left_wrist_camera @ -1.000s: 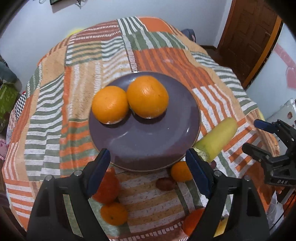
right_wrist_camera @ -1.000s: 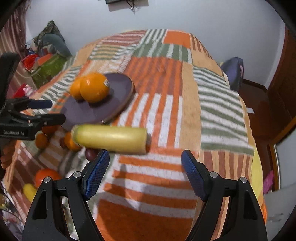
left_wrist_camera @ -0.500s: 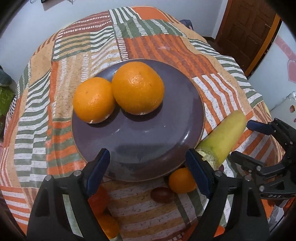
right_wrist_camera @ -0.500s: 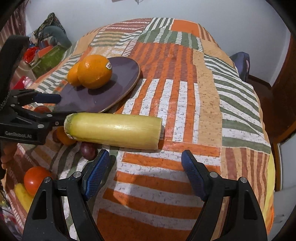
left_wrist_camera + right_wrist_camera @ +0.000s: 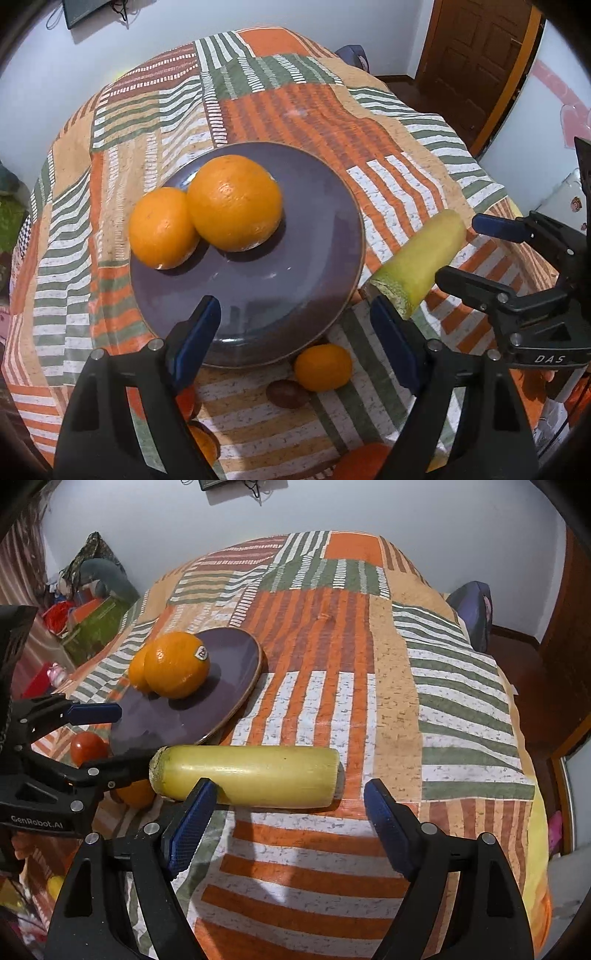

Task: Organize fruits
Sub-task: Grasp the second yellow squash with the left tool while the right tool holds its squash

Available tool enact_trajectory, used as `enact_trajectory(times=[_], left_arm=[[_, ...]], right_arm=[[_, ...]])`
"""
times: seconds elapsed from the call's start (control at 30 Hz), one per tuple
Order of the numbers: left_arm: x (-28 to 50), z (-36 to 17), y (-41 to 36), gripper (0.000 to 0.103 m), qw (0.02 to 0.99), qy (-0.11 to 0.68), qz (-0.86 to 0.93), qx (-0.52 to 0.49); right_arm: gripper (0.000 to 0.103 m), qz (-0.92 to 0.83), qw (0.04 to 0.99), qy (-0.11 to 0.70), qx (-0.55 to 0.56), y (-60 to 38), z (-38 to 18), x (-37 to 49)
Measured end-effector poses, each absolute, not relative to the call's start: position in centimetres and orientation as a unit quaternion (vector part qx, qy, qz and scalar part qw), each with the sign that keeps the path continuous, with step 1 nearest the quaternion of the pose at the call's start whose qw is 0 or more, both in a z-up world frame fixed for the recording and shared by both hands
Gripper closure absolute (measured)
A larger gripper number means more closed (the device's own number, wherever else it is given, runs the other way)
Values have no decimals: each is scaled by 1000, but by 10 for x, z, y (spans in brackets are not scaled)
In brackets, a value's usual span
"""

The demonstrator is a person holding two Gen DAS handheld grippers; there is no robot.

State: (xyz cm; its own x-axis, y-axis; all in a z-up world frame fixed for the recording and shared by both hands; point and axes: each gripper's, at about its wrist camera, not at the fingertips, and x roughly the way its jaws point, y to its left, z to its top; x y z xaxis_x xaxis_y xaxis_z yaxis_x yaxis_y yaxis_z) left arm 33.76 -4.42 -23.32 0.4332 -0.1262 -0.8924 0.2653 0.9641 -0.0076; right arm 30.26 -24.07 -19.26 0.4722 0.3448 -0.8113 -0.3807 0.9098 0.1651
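A dark purple plate [image 5: 295, 302] holds two oranges, a big one [image 5: 234, 203] and a smaller one [image 5: 160, 227]. A long yellow-green fruit [image 5: 251, 775] lies on the patchwork cloth just right of the plate; it also shows in the left wrist view [image 5: 421, 264]. My left gripper [image 5: 295, 343] is open and empty over the plate's near rim. My right gripper [image 5: 288, 827] is open and empty, its jaws just in front of the yellow-green fruit. The right gripper also shows in the left wrist view [image 5: 469, 251].
A small orange [image 5: 323, 367] and a brown fruit [image 5: 288, 393] lie on the cloth near the plate's front. A tomato [image 5: 88, 747] and more orange fruits sit at the near left. The cloth drops off at the table's right edge, by a door [image 5: 476, 62].
My left gripper has drawn back and risen a little, so the plate sits farther off. My right gripper has closed in on the yellow-green fruit. Both stay open.
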Motion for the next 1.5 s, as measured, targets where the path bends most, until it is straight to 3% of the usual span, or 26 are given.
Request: enact_trajectory(times=[0.53,0.93,1.5], left_arm=[[347,-236,-76,21,844,514,-135,72],[319,-197,-5,20,869,483,-102,17],[278,-217,75,20,856,513,-40,-46]], right_arm=[[23,215,854,474,-8,-265,-185,304],[18,245,843,472,-80,-243,-179,330],[12,292,777,510,-226,-217,-204,335]])
